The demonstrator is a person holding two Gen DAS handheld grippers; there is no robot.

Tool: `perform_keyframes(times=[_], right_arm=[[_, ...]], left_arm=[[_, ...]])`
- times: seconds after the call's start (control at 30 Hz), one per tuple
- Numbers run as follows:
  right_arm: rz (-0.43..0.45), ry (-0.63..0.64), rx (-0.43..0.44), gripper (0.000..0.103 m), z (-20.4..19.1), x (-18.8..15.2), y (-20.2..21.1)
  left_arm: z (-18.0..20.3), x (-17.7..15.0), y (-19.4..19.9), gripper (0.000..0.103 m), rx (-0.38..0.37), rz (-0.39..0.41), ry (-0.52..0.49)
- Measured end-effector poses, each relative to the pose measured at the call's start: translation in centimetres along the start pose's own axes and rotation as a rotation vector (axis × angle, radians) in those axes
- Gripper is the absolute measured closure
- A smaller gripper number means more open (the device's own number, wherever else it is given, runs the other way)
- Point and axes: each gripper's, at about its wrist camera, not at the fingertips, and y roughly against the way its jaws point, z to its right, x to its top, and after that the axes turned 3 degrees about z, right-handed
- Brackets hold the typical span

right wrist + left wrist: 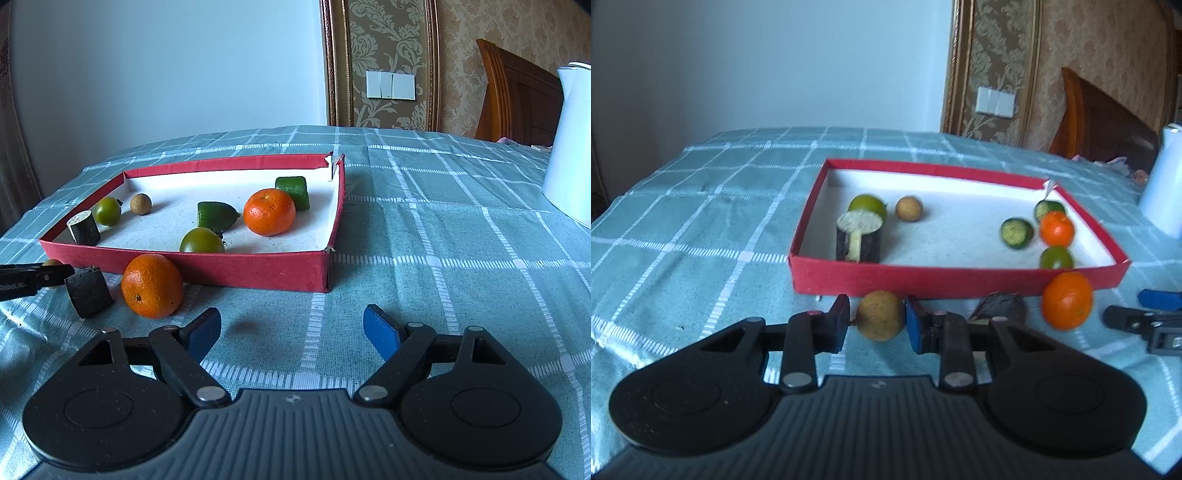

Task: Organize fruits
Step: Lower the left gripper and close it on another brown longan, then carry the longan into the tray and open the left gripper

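Observation:
My left gripper is shut on a tan longan, just in front of the red tray's near wall. In the tray lie a dark cane piece, a green tomato, a second longan, cucumber pieces, a tangerine and another green tomato. A loose orange and a dark cane piece lie on the cloth before the tray. My right gripper is open and empty over the cloth, right of the orange.
A white kettle stands at the right on the checked teal tablecloth. The left gripper's finger enters the right wrist view at the left edge. A wooden headboard and patterned wall lie behind the table.

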Motion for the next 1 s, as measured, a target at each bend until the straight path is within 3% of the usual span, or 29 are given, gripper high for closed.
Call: perform_keyframes(times=[0.37,1.0], right_arm=[[0.0,0.0,0.0,0.019,0.0,0.0,0.0],[-0.002,0.006,-0.004,0.019,0.0,0.0,0.0]], left_arm=[[1.8,3.5,0.1,0.074,-0.028,0.074,-0.064],[3.1,5.8,-6.2,0.074,-0.032,0.023,-0.097]])
